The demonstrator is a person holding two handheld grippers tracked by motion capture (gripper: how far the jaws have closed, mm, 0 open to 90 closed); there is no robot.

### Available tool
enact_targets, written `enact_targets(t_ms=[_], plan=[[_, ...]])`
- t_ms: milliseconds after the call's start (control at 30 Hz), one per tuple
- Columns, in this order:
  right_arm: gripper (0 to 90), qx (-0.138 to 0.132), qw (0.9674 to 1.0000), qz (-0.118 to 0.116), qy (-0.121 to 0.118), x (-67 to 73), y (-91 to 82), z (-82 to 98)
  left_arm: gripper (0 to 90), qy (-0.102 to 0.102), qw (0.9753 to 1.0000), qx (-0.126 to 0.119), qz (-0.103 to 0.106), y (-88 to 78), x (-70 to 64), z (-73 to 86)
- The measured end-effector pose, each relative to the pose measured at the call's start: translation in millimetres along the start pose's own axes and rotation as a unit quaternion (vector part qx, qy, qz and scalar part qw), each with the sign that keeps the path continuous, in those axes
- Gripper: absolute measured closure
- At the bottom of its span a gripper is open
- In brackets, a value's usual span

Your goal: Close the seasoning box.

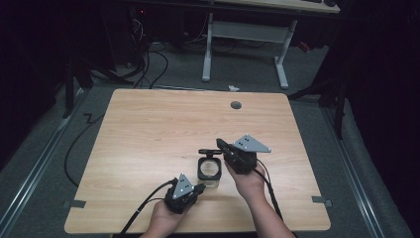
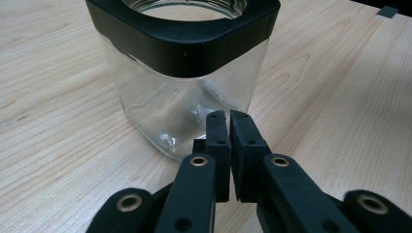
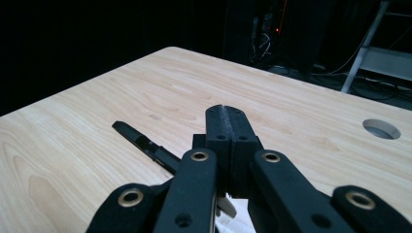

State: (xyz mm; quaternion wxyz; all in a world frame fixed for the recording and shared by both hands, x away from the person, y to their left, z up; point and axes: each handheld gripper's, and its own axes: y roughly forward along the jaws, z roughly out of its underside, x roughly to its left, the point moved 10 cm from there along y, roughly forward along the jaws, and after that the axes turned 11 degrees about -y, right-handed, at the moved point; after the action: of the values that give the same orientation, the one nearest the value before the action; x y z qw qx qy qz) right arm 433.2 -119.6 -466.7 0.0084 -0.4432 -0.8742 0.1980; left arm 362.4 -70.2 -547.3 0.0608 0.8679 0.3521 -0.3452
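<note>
A square clear glass jar (image 1: 209, 171) with a black rim stands open on the wooden table (image 1: 148, 129), near the front middle. My left gripper (image 1: 200, 187) lies low just left of the jar, jaws shut with nothing between them. In the left gripper view the jar (image 2: 184, 73) stands right ahead of the left gripper (image 2: 228, 119). My right gripper (image 1: 219, 144) hovers at the jar's far right corner. It is shut, and a thin black strip (image 1: 209, 151) sticks out leftward from its jaws. In the right gripper view the strip (image 3: 141, 141) runs under my right gripper (image 3: 227, 114).
A round cable hole (image 1: 236, 105) sits near the table's far edge. Grey tape marks (image 1: 74, 204) lie at both front corners. Beyond the table stand a white desk frame (image 1: 245, 34) and floor cables. Wide bare wood spreads left and back.
</note>
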Motion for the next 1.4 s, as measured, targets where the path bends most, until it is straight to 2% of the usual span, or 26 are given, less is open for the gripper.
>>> enact_targets(t_ms=[300,533,800,833,900,1100,1133,1167,1267,1300,1333,1367,1400], plan=[[90.0,0.011,0.9999,-0.005,0.002,13.0,-5.9,22.1,87.3,0.001,1.0000,0.000,0.001,-0.1,-0.4,0.2],[90.0,0.029,0.9994,-0.016,0.007,27.9,-11.0,50.1,87.3,0.002,1.0000,0.001,0.000,-0.2,-0.2,0.5],[89.8,0.026,0.9996,-0.012,0.006,28.1,-18.5,54.0,87.0,0.003,1.0000,-0.003,0.000,-0.8,-0.2,-0.4],[89.7,0.023,0.9997,-0.006,0.005,24.2,-21.1,52.8,86.5,0.012,0.9999,0.002,0.003,-1.7,-2.1,2.6],[89.4,0.022,0.9997,-0.004,0.005,21.9,-22.5,52.7,86.4,0.016,0.9998,0.007,0.004,-2.4,-3.0,4.1],[88.7,0.023,0.9994,0.019,0.020,2.6,-33.7,59.8,86.2,0.002,0.9997,0.021,0.011,-13.0,-5.7,-1.9],[88.7,0.026,0.9989,0.028,0.025,-6.1,-38.1,65.9,85.8,0.014,0.9995,0.027,0.012,-18.5,-4.4,-3.5],[88.7,0.026,0.9989,0.028,0.025,-6.1,-38.1,65.9,85.6,0.014,0.9995,0.027,0.012,-18.5,-4.4,-3.5],[88.1,0.035,0.9976,0.044,0.040,-20.8,-43.8,78.8,85.1,0.031,0.9991,0.028,0.009,-25.9,-0.1,-11.1],[87.5,0.041,0.9963,0.053,0.053,-29.9,-47.2,87.5,84.6,0.031,0.9992,0.025,0.006,-27.8,2.1,-15.5],[87.4,0.044,0.9957,0.059,0.056,-34.1,-48.8,91.1,84.4,0.035,0.9992,0.019,-0.001,-32.3,8.1,-24.2],[87.0,0.047,0.9952,0.063,0.058,-38.2,-50.4,94.7,84.1,0.035,0.9992,0.019,-0.001,-32.3,8.1,-24.2],[86.8,0.049,0.9947,0.068,0.059,-42.4,-51.9,98.1,84.0,0.045,0.9989,0.012,-0.009,-37.1,16.1,-30.7]])
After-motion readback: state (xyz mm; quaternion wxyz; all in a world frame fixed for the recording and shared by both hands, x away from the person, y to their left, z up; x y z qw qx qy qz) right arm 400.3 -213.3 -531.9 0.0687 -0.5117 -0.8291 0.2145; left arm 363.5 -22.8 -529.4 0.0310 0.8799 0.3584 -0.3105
